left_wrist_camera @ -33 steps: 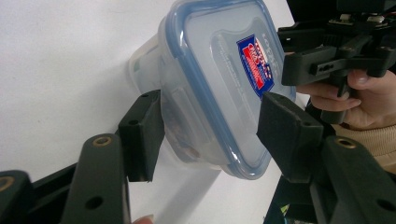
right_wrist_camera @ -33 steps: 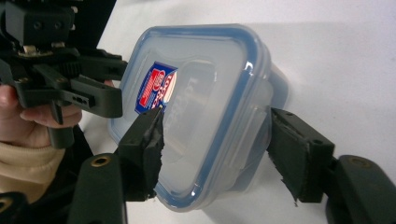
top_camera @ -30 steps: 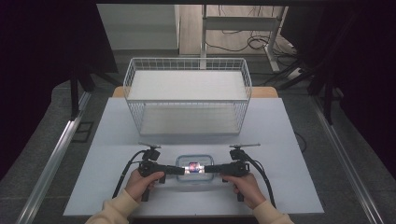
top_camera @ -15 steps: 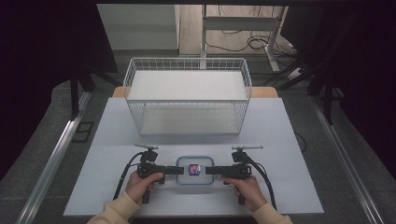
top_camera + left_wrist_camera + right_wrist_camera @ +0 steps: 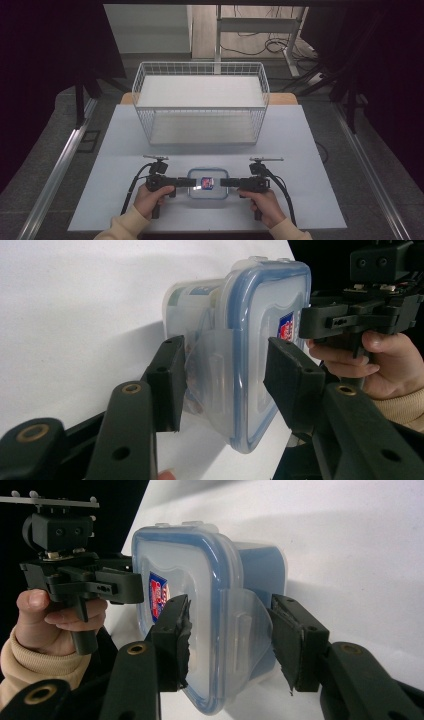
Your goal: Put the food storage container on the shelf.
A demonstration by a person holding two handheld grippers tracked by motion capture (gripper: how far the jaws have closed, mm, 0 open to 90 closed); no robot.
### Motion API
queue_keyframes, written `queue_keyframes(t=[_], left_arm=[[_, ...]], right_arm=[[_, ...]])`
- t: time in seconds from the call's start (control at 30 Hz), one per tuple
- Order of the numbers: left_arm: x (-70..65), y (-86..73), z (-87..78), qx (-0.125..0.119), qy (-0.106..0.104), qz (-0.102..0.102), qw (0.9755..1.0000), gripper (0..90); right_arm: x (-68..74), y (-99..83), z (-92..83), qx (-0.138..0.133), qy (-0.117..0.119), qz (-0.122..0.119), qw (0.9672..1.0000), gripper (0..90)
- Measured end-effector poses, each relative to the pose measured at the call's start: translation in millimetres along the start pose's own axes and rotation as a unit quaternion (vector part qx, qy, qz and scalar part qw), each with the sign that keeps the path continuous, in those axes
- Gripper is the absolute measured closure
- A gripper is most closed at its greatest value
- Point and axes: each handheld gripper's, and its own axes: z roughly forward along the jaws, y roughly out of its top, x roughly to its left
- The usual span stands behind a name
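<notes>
A clear plastic container (image 5: 207,183) with a blue-rimmed snap lid and a small red-and-blue label sits on the white table (image 5: 300,150) near its front edge. My left gripper (image 5: 189,183) reaches in from its left and my right gripper (image 5: 224,183) from its right. In the left gripper view the left gripper (image 5: 225,382) is open, its jaws straddling the container's (image 5: 250,340) side latch flap, one over the lid, one below the rim. In the right gripper view the right gripper (image 5: 230,640) is open around the opposite flap of the container (image 5: 210,580) in the same way.
A white wire basket (image 5: 200,102) with a pale floor stands at the back middle of the table. Bare table lies between it and the container, and on both sides. Dark floor and metal rails run beside the table.
One second ago the container looked larger and higher between the grippers; it now sits lower and still on the table. Both hands have hardly shifted.
</notes>
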Motion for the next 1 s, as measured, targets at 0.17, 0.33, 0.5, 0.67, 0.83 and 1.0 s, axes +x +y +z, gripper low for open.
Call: queue_keyframes(t=[0.17,0.33,0.5,0.67,0.83,1.0], left_arm=[[-1.2,0.7,-1.5,-0.004,-0.005,0.000,1.0000,52.4],[-3.3,1.5,-3.5,-0.006,-0.006,0.004,1.0000,52.4],[-5.3,4.0,-6.9,-0.013,-0.005,0.008,0.9999,52.6],[-8.1,7.0,-9.7,-0.018,-0.003,0.012,0.9998,52.7],[-8.0,11.0,-13.8,-0.025,-0.003,0.013,0.9996,52.7],[-8.8,13.5,-17.1,-0.030,0.001,0.015,0.9994,52.7]], right_arm=[[0.9,1.6,-2.3,-0.004,0.004,-0.001,1.0000,52.8],[4.8,2.8,-4.7,-0.006,0.003,-0.011,0.9999,52.8],[7.2,5.2,-5.2,-0.011,0.005,-0.021,0.9997,52.8],[10.3,9.2,-6.6,-0.016,0.007,-0.030,0.9994,52.7],[13.3,15.7,-5.5,-0.016,0.007,-0.038,0.9991,52.7],[15.1,20.5,-3.7,-0.012,0.010,-0.045,0.9988,52.7]])
